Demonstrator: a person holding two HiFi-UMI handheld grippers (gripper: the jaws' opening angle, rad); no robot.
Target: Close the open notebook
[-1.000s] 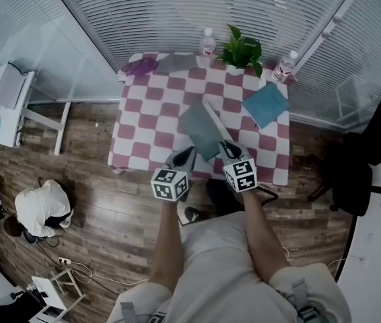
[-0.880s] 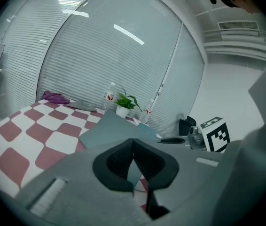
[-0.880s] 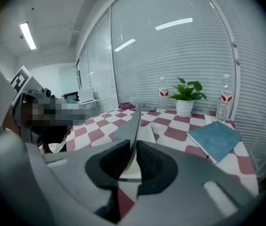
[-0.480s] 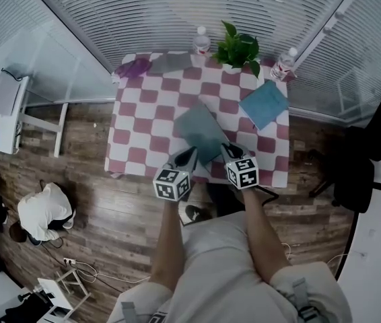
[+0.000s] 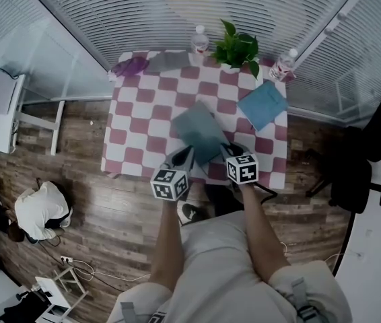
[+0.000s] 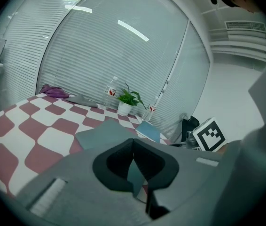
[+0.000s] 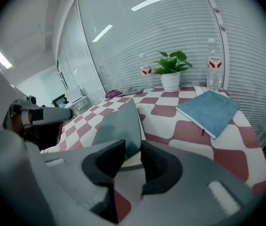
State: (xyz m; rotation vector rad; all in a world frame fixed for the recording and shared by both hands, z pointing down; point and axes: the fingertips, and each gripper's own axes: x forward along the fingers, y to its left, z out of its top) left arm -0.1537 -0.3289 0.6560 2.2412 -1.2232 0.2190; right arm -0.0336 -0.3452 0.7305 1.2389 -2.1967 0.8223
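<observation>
The grey-green notebook (image 5: 197,133) lies mid-table on the red-and-white checked cloth (image 5: 140,130). In the right gripper view its cover (image 7: 119,126) slopes low over the white pages (image 7: 134,158), and the cover's near edge runs in between my right gripper's (image 7: 133,157) jaws. Those jaws have just been opening and stand apart, their pads off the cover. My right gripper (image 5: 231,151) is at the notebook's near right corner. The left gripper (image 5: 182,157) rests at the near left corner, shut and empty (image 6: 133,149), with the notebook (image 6: 105,133) just ahead of it.
A blue closed notebook (image 5: 263,104) lies at the table's right. Along the far edge stand a potted plant (image 5: 241,49), two water bottles (image 5: 199,42) (image 5: 285,64), a purple cloth (image 5: 133,66) and a grey item (image 5: 167,61). An office chair (image 5: 362,173) stands right of the table.
The notebook's cover stood upright a second ago and has swung down to the left over the pages. My right gripper has come down with it. The left gripper has barely moved.
</observation>
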